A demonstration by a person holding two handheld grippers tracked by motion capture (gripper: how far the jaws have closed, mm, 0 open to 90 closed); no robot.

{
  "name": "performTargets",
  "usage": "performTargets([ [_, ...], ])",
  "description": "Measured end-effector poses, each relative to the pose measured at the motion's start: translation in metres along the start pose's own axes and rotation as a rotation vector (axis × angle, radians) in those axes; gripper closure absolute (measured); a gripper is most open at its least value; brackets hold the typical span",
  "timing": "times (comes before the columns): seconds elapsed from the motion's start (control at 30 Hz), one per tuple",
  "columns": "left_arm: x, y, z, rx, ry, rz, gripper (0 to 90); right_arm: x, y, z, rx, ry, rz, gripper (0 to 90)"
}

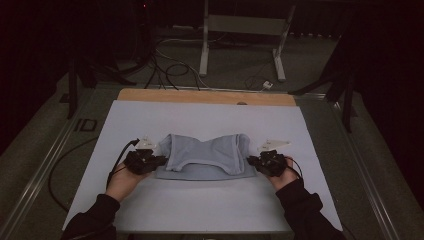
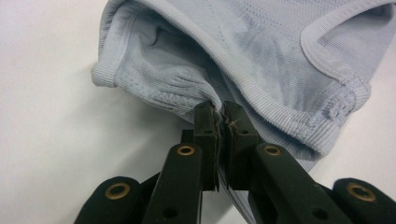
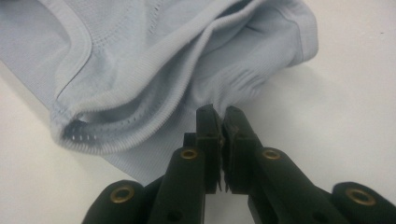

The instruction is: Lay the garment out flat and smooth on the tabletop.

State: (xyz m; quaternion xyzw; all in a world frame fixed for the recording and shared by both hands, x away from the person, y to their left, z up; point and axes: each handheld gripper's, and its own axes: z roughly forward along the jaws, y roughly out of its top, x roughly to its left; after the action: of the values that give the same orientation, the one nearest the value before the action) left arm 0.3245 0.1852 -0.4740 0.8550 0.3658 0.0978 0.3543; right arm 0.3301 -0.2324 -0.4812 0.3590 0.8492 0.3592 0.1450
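On the pale grey-white sheet (image 1: 200, 200) covering the tabletop, a light blue ribbed knit garment (image 1: 205, 155) lay a little nearer the person's edge than the far wooden edge (image 1: 205, 96), roughly midway between the left and right sides. Its upper layer was folded back over the lower one, so a flat strip of the lower layer showed along the near side, and a curved, banded opening sat in the middle of the folded part.

At the garment's left end, the left gripper (image 1: 159, 160) was clamped on the cloth: in the left gripper view its two black jaws stood almost together, with a thin pinch of the blue fabric (image 2: 219, 116) caught between the pads just beneath a thick ribbed hem. At the right end, the right gripper (image 1: 254, 161) did the same; the right gripper view showed the jaws pressed close on a gathered bit of cloth (image 3: 223, 122) below the ribbed band, the fabric puckering where it ran into them.

Both of the person's hands came up from the near edge in dark sleeves (image 1: 300, 210), each wrapped around a gripper body, with a black cable (image 1: 117, 162) trailing off the left one across the sheet.

Beyond the far edge, loose cables (image 1: 170, 67) and a metal stand (image 1: 240, 30) stood on the dim floor.
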Motion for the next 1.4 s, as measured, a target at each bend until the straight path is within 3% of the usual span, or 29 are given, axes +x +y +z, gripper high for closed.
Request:
performTargets([
  [0.17,-0.009,-0.008,-0.008,0.019,-0.024,-0.009,85.4,0.020,-0.005,-0.014,-0.002,-0.004,-0.011,86.4],
  [0.47,-0.028,-0.022,-0.015,0.029,-0.038,-0.004,85.2,0.023,-0.021,-0.019,0.019,0.023,0.029,86.3],
  [0.5,-0.031,-0.026,-0.013,0.036,-0.050,0.000,85.1,0.021,-0.028,-0.017,0.030,0.039,0.056,86.2],
  [0.73,-0.026,-0.039,-0.001,0.042,-0.066,-0.002,83.1,0.019,-0.041,-0.012,0.047,0.071,0.103,85.3],
  [0.87,-0.024,-0.047,0.008,0.065,-0.033,0.022,79.2,0.022,-0.047,-0.007,0.081,0.064,0.089,85.1],
  [0.93,-0.020,-0.050,0.009,0.052,-0.049,0.003,78.2,0.022,-0.048,-0.007,0.080,0.064,0.089,85.1],
  [1.07,-0.019,-0.051,0.010,0.046,-0.029,0.013,70.0,0.021,-0.048,-0.005,0.081,0.060,0.088,84.4],
  [1.27,-0.015,-0.051,0.011,0.043,-0.013,0.020,57.7,0.017,-0.051,-0.004,0.086,0.056,0.120,70.4],
  [1.4,-0.016,-0.049,0.011,0.045,0.010,0.036,50.3,0.017,-0.049,-0.006,0.082,0.032,0.105,58.2],
])
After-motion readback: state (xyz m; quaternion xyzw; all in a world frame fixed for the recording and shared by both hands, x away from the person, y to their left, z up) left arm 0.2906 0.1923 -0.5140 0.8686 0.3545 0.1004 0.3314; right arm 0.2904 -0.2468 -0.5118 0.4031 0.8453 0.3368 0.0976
